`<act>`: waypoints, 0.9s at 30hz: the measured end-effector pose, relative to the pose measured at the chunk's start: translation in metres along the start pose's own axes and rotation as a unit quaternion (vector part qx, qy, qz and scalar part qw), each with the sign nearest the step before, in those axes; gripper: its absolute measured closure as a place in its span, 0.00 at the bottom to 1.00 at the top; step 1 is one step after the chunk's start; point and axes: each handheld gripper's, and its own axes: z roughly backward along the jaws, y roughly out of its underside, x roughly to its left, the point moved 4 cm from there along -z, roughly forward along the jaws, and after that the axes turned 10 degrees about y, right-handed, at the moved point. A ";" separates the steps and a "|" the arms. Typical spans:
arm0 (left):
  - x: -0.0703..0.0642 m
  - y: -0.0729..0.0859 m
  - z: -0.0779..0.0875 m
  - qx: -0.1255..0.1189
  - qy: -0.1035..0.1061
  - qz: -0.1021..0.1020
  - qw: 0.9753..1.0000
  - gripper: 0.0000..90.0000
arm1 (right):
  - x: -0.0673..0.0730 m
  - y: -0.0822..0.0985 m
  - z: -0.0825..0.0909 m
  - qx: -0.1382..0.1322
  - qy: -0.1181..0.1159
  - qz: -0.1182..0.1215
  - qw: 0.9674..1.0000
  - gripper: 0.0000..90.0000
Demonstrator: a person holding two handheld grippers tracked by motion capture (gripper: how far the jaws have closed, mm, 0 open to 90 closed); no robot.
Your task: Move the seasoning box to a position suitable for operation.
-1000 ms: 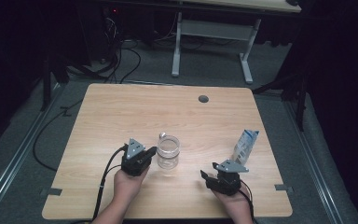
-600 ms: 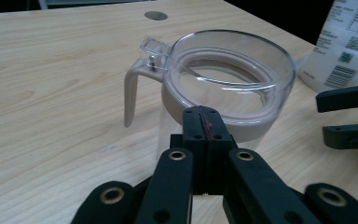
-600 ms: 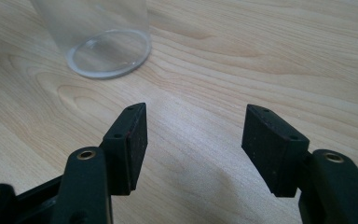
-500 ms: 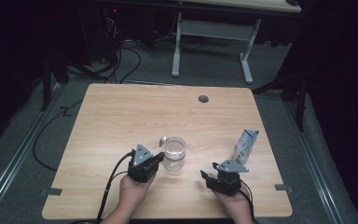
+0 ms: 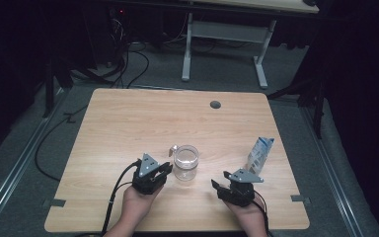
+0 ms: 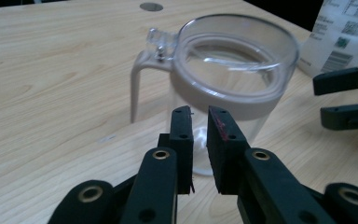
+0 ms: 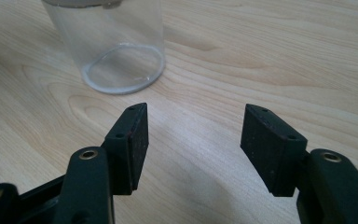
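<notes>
The light wooden surface (image 5: 128, 128) is rectangular with rounded corners and a small round grey grommet (image 5: 215, 104) near its far edge at about 12 o'clock; it stands on grey carpet in a dark room, with black cables (image 5: 128, 64) trailing across the floor at 11 o'clock and the white legs of another desk (image 5: 187, 49) behind it. Near the front middle of the surface stands the clear plastic jug with a pale handle and grey rim band (image 5: 185, 162), upright and with nothing visible inside it, its handle pointing toward 10 o'clock in the high view. At 3 o'clock from it, well apart, stands a small blue-and-white carton (image 5: 260, 154), upright. The left hand-held gripper (image 5: 164, 170) sits at 8 o'clock of the jug, just beside it, and its jaws have just been opening: in the left gripper view (image 6: 199, 140) they stand only a narrow slit apart, with nothing between them, their tips right in front of the jug's wall (image 6: 233, 79); whether they touch it I cannot tell. The right hand-held gripper (image 5: 219, 185) rests at 4 o'clock of the jug, near it but apart, with the carton just beyond. Its jaws stand wide in the right gripper view (image 7: 193, 135), bare wood between them, the jug's base (image 7: 121, 70) ahead at 11 o'clock.
</notes>
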 end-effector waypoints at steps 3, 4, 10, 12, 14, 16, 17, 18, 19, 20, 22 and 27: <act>0.006 0.003 0.001 0.012 -0.007 -0.002 1.000 0.85 | 0.001 -0.004 -0.001 -0.003 0.002 0.005 1.000 0.49; 0.012 0.006 0.003 0.017 -0.013 -0.003 1.000 0.86 | 0.001 -0.006 -0.002 -0.005 0.004 0.004 1.000 0.50; 0.024 0.009 0.006 0.021 -0.005 0.002 1.000 0.82 | -0.005 -0.026 -0.009 -0.014 0.023 -0.007 1.000 0.59; 0.026 0.008 0.008 0.021 0.001 0.005 1.000 0.78 | -0.007 -0.032 -0.012 -0.012 0.032 -0.008 0.999 0.60; 0.027 0.006 0.009 0.021 0.001 0.004 1.000 0.77 | -0.008 -0.037 -0.012 -0.015 0.033 -0.012 0.999 0.61; 0.027 0.002 0.010 0.011 -0.003 0.000 1.000 0.77 | -0.011 -0.049 -0.015 -0.024 0.039 -0.015 0.999 0.62; 0.027 0.002 0.010 0.011 -0.003 0.000 1.000 0.77 | -0.011 -0.049 -0.015 -0.024 0.039 -0.015 0.999 0.62; 0.028 -0.002 0.011 0.006 -0.006 0.000 1.000 0.77 | -0.011 -0.056 -0.017 -0.031 0.041 -0.017 0.999 0.63; 0.028 -0.004 0.011 0.001 -0.009 0.001 1.000 0.77 | -0.011 -0.057 -0.018 -0.033 0.041 -0.016 0.998 0.64; 0.029 -0.005 0.011 0.000 -0.011 0.004 1.000 0.77 | -0.011 -0.059 -0.019 -0.035 0.042 -0.013 0.998 0.64; 0.030 -0.007 0.010 -0.003 -0.011 0.007 1.000 0.74 | -0.011 -0.060 -0.019 -0.040 0.039 -0.016 0.998 0.66; 0.034 -0.019 0.005 -0.004 -0.011 0.016 1.000 0.76 | -0.007 -0.057 -0.017 -0.036 0.032 -0.002 0.999 0.69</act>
